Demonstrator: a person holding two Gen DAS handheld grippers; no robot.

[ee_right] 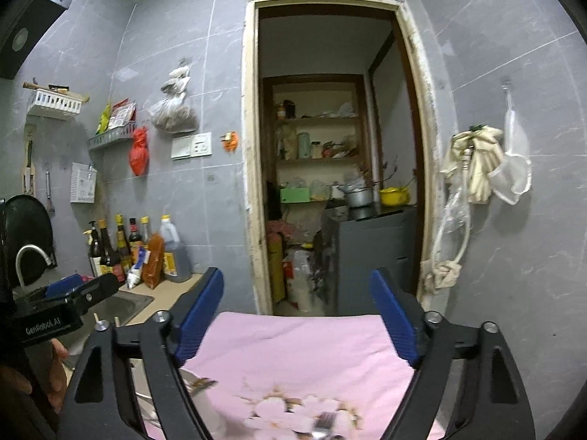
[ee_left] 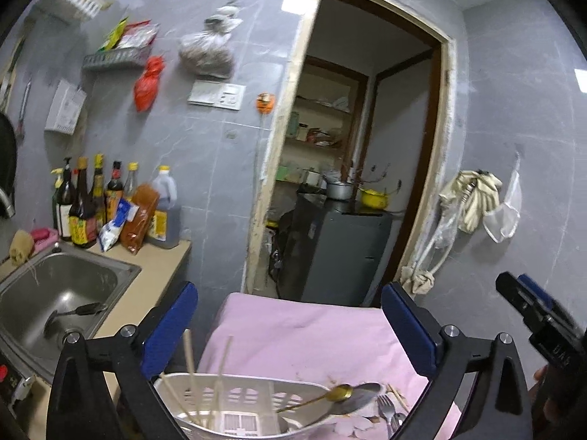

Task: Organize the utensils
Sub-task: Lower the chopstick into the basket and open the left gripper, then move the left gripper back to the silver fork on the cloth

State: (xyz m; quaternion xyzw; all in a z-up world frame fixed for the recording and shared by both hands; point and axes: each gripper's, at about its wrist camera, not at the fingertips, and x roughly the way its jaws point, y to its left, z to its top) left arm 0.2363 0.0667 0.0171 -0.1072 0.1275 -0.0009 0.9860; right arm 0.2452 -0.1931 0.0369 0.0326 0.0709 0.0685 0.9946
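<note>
A white slotted utensil basket [ee_left: 234, 407] stands on a pink cloth [ee_left: 301, 333], low in the left wrist view. Several wooden chopsticks [ee_left: 190, 370] stand in it and a gold-handled spoon [ee_left: 341, 396] leans over its right rim. Forks [ee_left: 387, 409] lie on the cloth to its right; one also shows blurred in the right wrist view [ee_right: 323, 423]. My left gripper [ee_left: 290, 315] is open and empty above the basket. My right gripper [ee_right: 297, 311] is open and empty above the pink cloth [ee_right: 301, 348]. Each gripper shows at the edge of the other's view.
A steel sink [ee_left: 91, 275] with a dark ladle [ee_left: 73, 313] in it lies left of the cloth. Sauce bottles [ee_left: 91, 201] stand on the counter behind it. An open doorway [ee_right: 330, 146] with shelves and a grey cabinet [ee_left: 341, 249] is straight ahead. Rags [ee_right: 473, 165] hang on the right wall.
</note>
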